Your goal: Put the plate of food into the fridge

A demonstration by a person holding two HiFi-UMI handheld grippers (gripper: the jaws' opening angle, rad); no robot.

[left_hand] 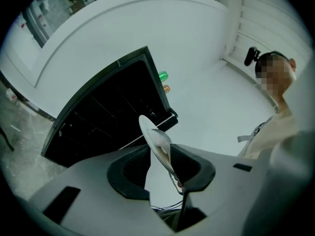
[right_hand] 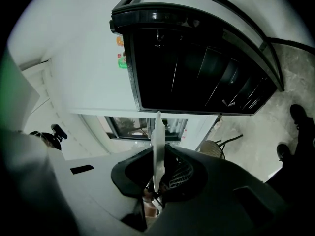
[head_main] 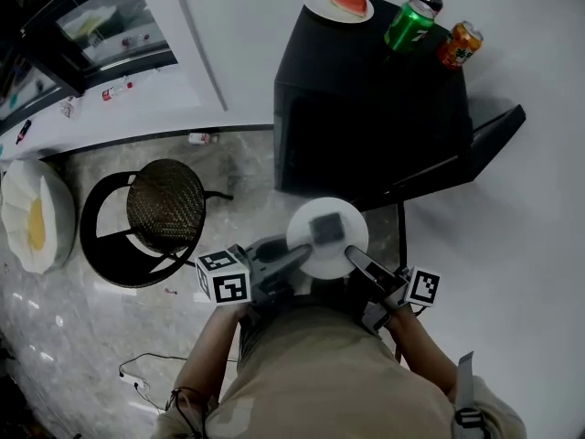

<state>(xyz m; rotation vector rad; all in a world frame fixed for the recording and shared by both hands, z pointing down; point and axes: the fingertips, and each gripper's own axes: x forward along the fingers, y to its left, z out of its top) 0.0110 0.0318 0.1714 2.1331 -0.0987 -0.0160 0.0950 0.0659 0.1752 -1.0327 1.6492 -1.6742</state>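
A white plate (head_main: 311, 252) with a dark piece of food (head_main: 326, 227) hangs in the air in front of the black mini fridge (head_main: 366, 108), whose door (head_main: 494, 144) stands open to the right. My right gripper (head_main: 358, 262) is shut on the plate's right rim; in the right gripper view the plate (right_hand: 157, 141) runs edge-on between the jaws. My left gripper (head_main: 291, 256) is at the left rim with its jaws open. In the left gripper view the plate (left_hand: 155, 141) leans against one jaw, with a gap to the other. The fridge's dark shelves (right_hand: 197, 73) lie straight ahead.
On the fridge top stand a plate with a watermelon slice (head_main: 340, 3), a green bottle (head_main: 411, 21) and an orange can (head_main: 459, 44). A black chair with a woven seat (head_main: 164, 204) is at the left, a white cushion (head_main: 32, 213) beyond it. A cable (head_main: 146, 373) lies on the marble floor.
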